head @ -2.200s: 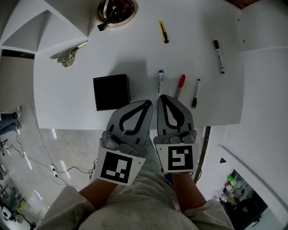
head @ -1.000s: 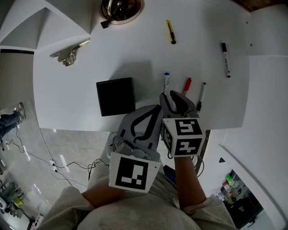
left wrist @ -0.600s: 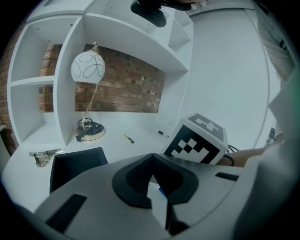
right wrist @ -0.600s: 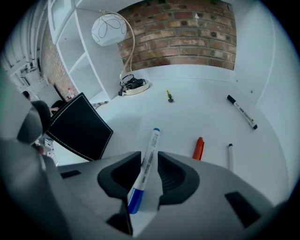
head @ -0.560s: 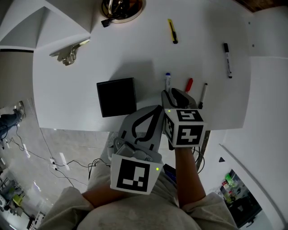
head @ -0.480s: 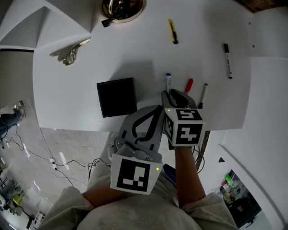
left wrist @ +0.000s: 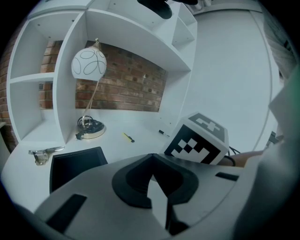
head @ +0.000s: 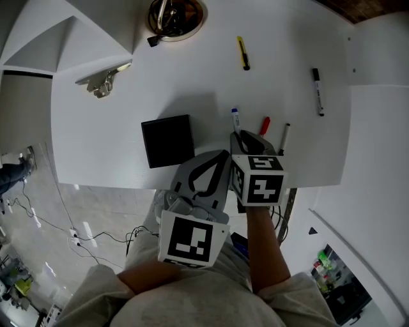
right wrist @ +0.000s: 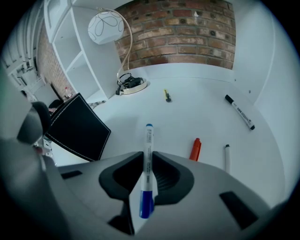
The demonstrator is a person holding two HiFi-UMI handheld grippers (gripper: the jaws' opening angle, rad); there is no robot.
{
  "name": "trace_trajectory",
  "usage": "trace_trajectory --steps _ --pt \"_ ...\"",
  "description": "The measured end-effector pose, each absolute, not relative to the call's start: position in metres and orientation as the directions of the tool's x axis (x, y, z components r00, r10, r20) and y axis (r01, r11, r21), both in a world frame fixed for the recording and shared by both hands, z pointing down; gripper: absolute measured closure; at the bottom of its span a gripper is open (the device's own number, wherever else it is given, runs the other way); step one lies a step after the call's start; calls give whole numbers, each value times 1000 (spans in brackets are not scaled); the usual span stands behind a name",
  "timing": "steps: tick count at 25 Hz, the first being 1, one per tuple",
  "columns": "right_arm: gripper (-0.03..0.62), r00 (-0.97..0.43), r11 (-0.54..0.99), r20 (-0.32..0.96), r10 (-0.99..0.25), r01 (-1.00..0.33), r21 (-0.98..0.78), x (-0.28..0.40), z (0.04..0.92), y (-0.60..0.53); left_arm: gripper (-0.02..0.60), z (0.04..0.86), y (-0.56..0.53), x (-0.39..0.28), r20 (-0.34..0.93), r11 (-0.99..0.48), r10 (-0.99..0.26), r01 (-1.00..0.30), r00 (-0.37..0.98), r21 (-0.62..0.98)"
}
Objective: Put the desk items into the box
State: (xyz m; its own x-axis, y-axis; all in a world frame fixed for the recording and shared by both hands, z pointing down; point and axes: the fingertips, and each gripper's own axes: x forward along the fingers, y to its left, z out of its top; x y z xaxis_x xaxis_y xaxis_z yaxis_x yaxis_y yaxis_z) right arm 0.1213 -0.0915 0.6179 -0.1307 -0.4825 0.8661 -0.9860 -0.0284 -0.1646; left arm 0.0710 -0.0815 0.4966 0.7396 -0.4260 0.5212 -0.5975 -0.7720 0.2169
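Observation:
A blue-capped white marker lies on the white desk, its near end between the jaws of my right gripper. In the right gripper view those jaws have just been closing and now press the blue marker on both sides. The black open box stands to the left of it. My left gripper hangs shut and empty at the desk's near edge, beside the right one. A red marker and a thin black pen lie just right of the held marker.
Farther back lie a black marker and a yellow cutter. A lamp base with a coiled cord sits at the far edge, with a metal clip to its left. White shelf walls rise at the left.
The right gripper has tipped downward over the blue marker and its jaws have come in onto it. The left gripper has stayed beside it, shut.

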Motion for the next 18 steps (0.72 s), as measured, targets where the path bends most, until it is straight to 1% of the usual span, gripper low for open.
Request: trace_trajectory --steps 5,18 --pt "519 -124 -24 843 -524 -987 -160 121 600 -94 574 493 -85 66 522 -760 -437 -611 732 221" --pt "519 -69 -46 768 -637 -991 -128 116 537 -100 574 462 -81 58 497 -776 -411 -580 764 248"
